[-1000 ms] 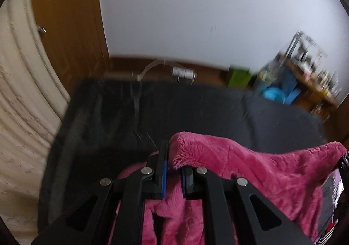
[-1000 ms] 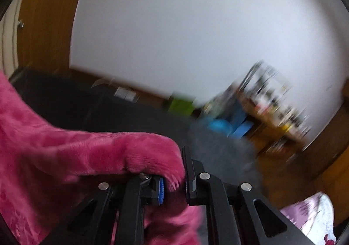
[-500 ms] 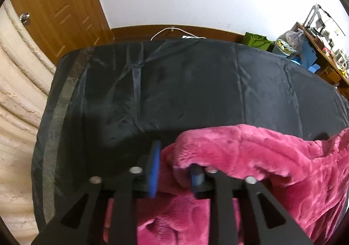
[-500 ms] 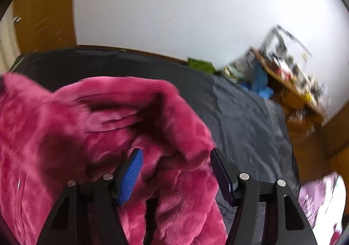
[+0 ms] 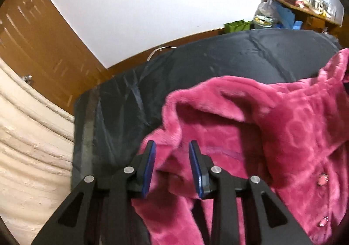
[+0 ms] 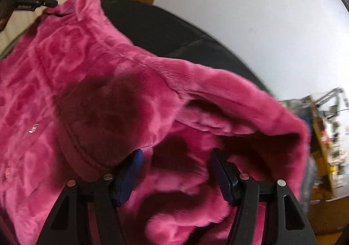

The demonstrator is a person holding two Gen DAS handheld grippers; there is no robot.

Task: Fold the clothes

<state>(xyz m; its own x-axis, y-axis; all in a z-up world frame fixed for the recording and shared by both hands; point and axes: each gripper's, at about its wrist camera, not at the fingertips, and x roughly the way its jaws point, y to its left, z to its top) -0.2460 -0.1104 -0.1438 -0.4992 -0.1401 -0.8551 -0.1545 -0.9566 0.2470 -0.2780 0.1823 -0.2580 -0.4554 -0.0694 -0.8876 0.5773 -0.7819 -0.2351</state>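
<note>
Each hand-held gripper, left and right, gapes open over the fleece, whose unpinned fold may slump crooked.

A dark, creased cover is spread over the bed, and a cream ribbed blanket lies bunched along its left side. Behind that stands a brown wooden door with a small metal handle, set against a plain white wall with a wooden skirting board and a pale cable trailing along it. In the far corner a green bag sits on the floor beside a cluttered wooden desk, with blue items heaped against it.
</note>
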